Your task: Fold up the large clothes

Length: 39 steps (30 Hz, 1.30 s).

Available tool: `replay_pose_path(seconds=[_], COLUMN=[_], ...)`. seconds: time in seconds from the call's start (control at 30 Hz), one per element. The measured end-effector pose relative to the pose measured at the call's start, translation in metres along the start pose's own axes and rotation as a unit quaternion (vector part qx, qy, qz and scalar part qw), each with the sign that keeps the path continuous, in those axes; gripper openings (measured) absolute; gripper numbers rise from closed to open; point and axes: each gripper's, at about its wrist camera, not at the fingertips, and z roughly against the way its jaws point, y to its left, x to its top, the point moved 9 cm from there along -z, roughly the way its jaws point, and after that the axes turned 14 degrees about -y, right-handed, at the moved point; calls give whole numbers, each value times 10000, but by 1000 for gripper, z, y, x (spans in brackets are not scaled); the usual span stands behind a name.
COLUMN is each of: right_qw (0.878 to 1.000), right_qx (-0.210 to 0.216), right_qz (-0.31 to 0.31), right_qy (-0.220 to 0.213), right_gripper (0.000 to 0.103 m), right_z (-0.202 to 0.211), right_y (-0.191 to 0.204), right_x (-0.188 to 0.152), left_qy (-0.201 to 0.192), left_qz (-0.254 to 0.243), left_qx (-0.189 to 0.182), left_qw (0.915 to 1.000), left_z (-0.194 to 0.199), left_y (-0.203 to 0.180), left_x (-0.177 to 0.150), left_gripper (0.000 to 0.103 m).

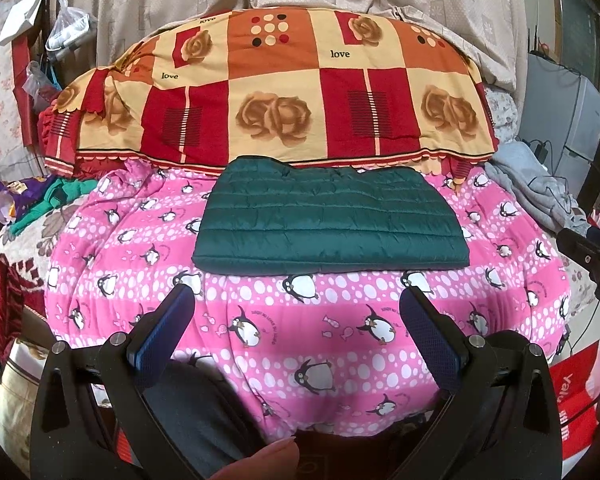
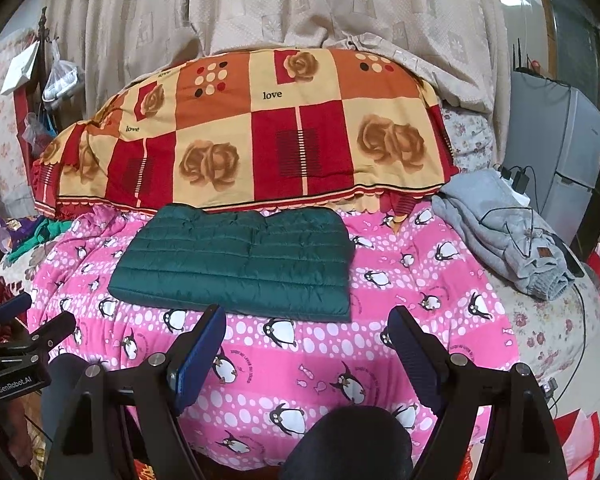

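Left gripper (image 1: pixel 300 294): fingers spread wide, blue pads (image 1: pixel 162 330) facing one another across open air, nothing between them; it hangs above the near part of the pink penguin-print quilt (image 1: pixel 340 344) and touches no cloth. Right gripper (image 2: pixel 306 314): likewise spread wide, its blue-padded fingers (image 2: pixel 202 354) holding nothing, poised over the same quilt (image 2: pixel 420 280) just short of the garment's near edge. In the right wrist view the left gripper appears again at the lower left margin as a black body marked with a white label, apart from the garment. The task item, a dark green quilted jacket (image 1: pixel 330 216), lies folded into a flat rectangle on the quilt, centred ahead of the left gripper and somewhat left of centre ahead of the right one (image 2: pixel 236 262); neither gripper is in contact with it. Its far edge lies just beside the scalloped border of a red, orange and cream rose-patterned cover (image 1: pixel 276 92) draped over a raised bundle behind it. Beyond that hangs a beige patterned curtain (image 2: pixel 300 4). A grey sweatshirt (image 2: pixel 508 228) lies crumpled at the right side of the bed, well apart from the jacket, with a dark cable across it. A grey cabinet (image 2: pixel 556 140) stands at far right.
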Motion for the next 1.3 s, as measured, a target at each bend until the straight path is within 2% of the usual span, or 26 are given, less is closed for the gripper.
replay_pose_path(seconds=[1.0, 1.3], right_qw=[9999, 9998], right_qx=[109, 111], right_qz=[109, 141], right_qy=[-23, -5], right_gripper=[82, 82], right_z=[-3, -4], right_y=[5, 0], right_x=[4, 1], left_qy=[-10, -139], left_qz=[44, -1], left_qx=[-21, -1], left_qw=[10000, 9999], left_z=[-4, -1], left_y=[-6, -12], left_x=[0, 1], left_gripper=[103, 103])
